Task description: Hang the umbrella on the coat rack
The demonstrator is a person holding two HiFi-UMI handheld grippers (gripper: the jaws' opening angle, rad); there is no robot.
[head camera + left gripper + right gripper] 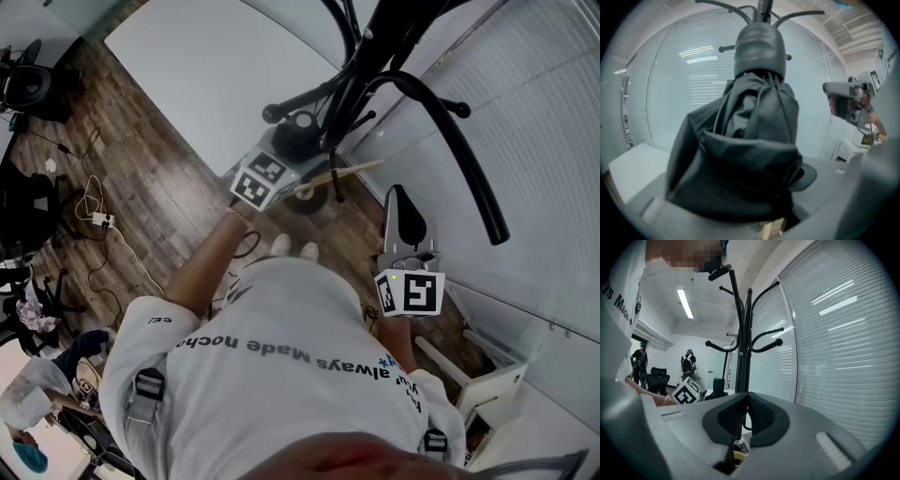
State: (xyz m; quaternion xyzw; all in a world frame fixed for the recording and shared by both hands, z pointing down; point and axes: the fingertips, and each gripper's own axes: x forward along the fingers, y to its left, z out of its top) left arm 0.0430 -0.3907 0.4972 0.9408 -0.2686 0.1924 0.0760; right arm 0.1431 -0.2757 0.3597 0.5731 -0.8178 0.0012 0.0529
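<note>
Our left gripper pinches the folded black umbrella. Its bundled cloth fills the gap between the wide-set jaws, and the coat rack rises just ahead. Our right gripper is pressed together, empty, facing the rack's pole

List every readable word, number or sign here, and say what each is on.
"always Made": upside down across the back of the person's white shirt; the word after it is unclear.
Sleeve mark: too small to read.
White sign in the left gripper view: too blurred to read.
</note>
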